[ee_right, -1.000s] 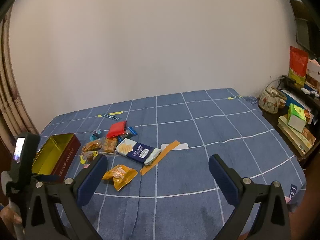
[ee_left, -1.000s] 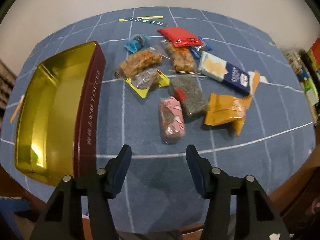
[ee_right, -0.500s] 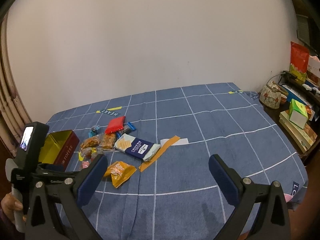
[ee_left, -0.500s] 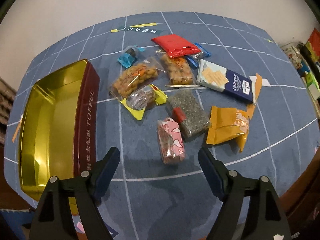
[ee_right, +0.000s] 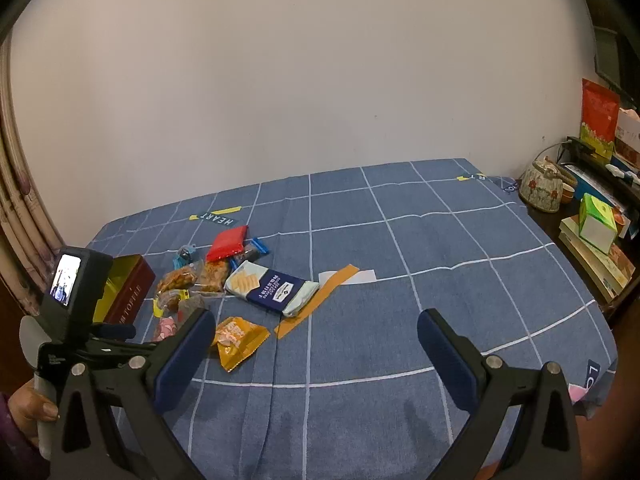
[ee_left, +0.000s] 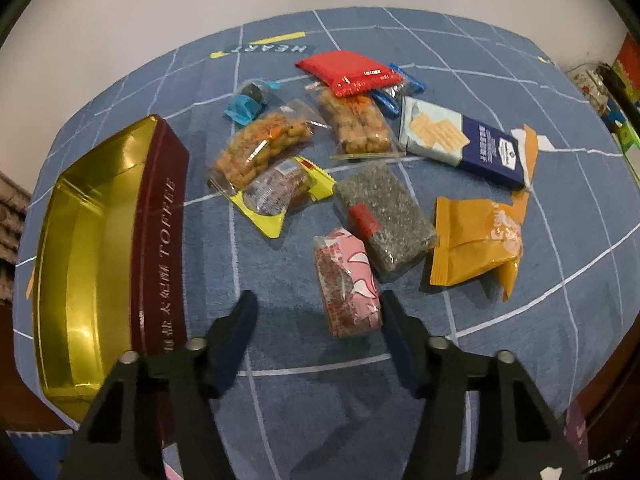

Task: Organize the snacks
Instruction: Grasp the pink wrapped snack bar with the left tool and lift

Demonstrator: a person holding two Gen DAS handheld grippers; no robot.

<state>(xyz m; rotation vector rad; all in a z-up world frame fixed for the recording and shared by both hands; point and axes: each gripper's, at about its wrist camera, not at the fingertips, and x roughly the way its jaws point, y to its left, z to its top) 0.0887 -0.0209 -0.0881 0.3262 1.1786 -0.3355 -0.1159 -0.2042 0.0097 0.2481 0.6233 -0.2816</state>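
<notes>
— Where do the snacks lie?

— On the blue grid-lined cloth (ee_left: 500, 92), in one loose cluster. Nearest your left gripper (ee_left: 318, 308) is the pink-and-white plastic snack packet (ee_left: 346, 282), lying flat with its near end between the two blue fingertips; the right fingertip (ee_left: 390, 308) sits just beside its edge, though I cannot tell whether it touches. Against the packet's far right side lies the clear pack of dark seeds with a red label (ee_left: 384, 220), and right of that the orange foil pouch (ee_left: 474, 242).

— And farther out?

— A yellow-edged clear wrapper (ee_left: 280, 194) lies partly under a clear bag of orange-brown nuts (ee_left: 260, 148). Beyond them you have a second clear bag of fried pieces (ee_left: 358, 126), a red foil pouch (ee_left: 348, 72) overlapping its far end, a small blue-wrapped sweet (ee_left: 248, 102), and a long navy-and-pale-blue cracker pack (ee_left: 464, 142).

— The container?

— The open maroon tin with a gold inside (ee_left: 160, 240), lettered TOFFEE, stands left of the cluster and holds nothing you can see.

— My grippers?

— Your left one is spread wide and low over the cloth, holding nothing. Your right gripper (ee_right: 314, 332) is spread wide too, gripping nothing, well back from the snacks, with the orange pouch (ee_right: 238, 338) just beyond its left fingertip.
</notes>
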